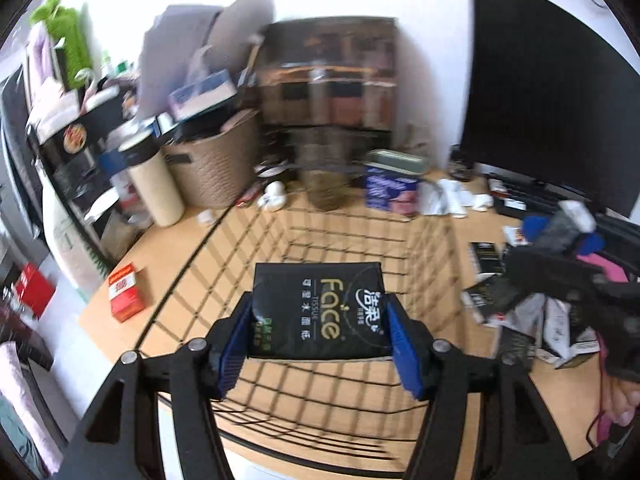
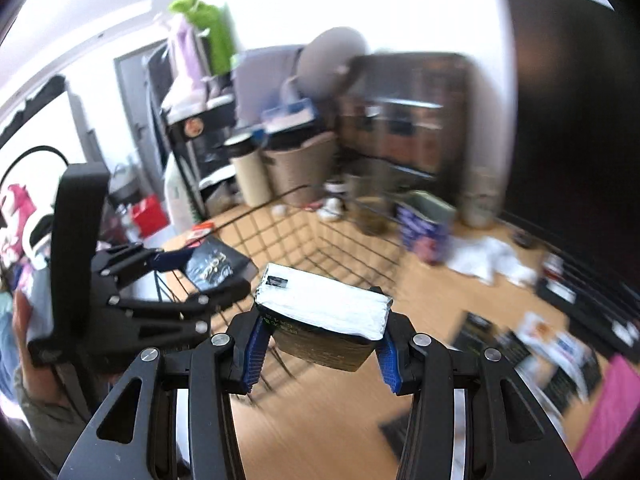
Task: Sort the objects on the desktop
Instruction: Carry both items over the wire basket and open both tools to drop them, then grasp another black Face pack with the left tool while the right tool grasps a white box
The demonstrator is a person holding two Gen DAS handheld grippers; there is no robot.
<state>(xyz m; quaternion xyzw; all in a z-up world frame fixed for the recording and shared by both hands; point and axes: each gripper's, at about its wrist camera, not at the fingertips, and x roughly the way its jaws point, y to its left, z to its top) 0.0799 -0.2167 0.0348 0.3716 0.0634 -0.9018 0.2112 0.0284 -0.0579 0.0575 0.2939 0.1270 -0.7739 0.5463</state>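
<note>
Left gripper [image 1: 320,336] pinches black tissue pack [image 1: 320,308] between its blue pads, over wire basket [image 1: 420,248] on the surface; right gripper [image 2: 320,344] pinches second tissue pack [image 2: 324,312], white end up, basket just ahead-left, loose packets [image 2: 532,344] to its right

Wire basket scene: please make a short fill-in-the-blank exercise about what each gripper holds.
1. The left gripper holds a black tissue pack printed with the word ____.
2. That pack is above the black ____ basket.
3. The right gripper is shut on a pack whose top end is ____.

Missing words: Face; wire; white
</note>
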